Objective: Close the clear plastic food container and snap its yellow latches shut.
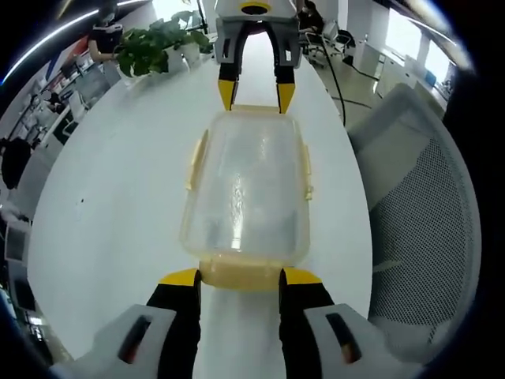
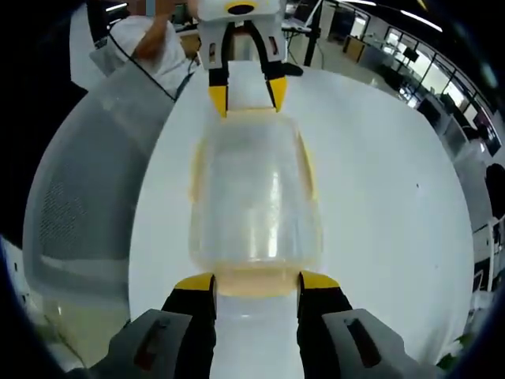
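Observation:
The clear plastic container (image 1: pixel 246 189) (image 2: pixel 256 201) lies on the white table (image 1: pixel 118 197) with its lid on. Yellow side latches (image 1: pixel 192 162) (image 2: pixel 309 170) run along both long sides. A yellow end latch (image 1: pixel 241 273) sits between the spread jaws of my left gripper (image 1: pixel 240 277), close to both tips. My right gripper (image 1: pixel 256 96) faces it from the container's far end. In the right gripper view, my right gripper (image 2: pixel 257 282) likewise stands open around the near end latch (image 2: pixel 256 283), and my left gripper (image 2: pixel 247 96) is at the far end.
A grey mesh office chair (image 1: pixel 426 205) (image 2: pixel 79 197) stands close against one long side of the table. A potted plant (image 1: pixel 150 47) sits at the table's far end. Bare tabletop (image 2: pixel 379 197) stretches beyond the other side. A person's sleeve and hand (image 2: pixel 154 35) show behind the left gripper.

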Demonstrator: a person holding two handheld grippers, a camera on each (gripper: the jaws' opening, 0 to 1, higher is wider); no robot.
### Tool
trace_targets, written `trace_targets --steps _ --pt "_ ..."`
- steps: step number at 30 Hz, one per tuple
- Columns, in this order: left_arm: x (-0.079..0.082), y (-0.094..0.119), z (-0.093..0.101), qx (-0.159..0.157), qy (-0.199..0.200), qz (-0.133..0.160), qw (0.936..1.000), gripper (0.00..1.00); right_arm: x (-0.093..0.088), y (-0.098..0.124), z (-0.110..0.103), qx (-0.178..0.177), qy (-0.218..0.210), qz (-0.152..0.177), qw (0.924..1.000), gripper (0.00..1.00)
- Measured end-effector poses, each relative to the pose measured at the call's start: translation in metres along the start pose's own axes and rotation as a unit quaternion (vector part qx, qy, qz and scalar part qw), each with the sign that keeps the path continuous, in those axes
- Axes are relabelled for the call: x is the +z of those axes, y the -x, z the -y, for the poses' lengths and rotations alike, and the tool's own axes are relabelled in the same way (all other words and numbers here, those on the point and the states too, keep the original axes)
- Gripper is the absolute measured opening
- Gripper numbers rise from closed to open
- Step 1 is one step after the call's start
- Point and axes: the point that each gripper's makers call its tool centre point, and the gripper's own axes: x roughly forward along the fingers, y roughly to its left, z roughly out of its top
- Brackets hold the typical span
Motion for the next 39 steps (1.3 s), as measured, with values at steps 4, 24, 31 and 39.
trace_targets --steps 4,24,31,39 --pt "0.007 -0.004 0.0 -0.001 0.003 0.005 1.0 0.37 -0.008 0.003 0.001 -0.001 0.001 -0.006 1.0 0.38" --pt "0.03 -0.019 -0.004 -0.007 -0.002 0.009 0.9999 0.37 -0.034 0.01 0.007 -0.003 -0.01 -0.017 0.9998 0.38" --pt "0.033 -0.021 -0.003 -0.011 0.004 0.014 0.9998 0.37 -0.039 0.01 0.008 0.001 -0.01 -0.023 0.9997 0.38" --pt "0.034 -0.025 -0.001 -0.016 0.007 0.013 0.9998 0.37 -0.043 0.009 0.007 0.006 -0.01 -0.026 0.9996 0.38"
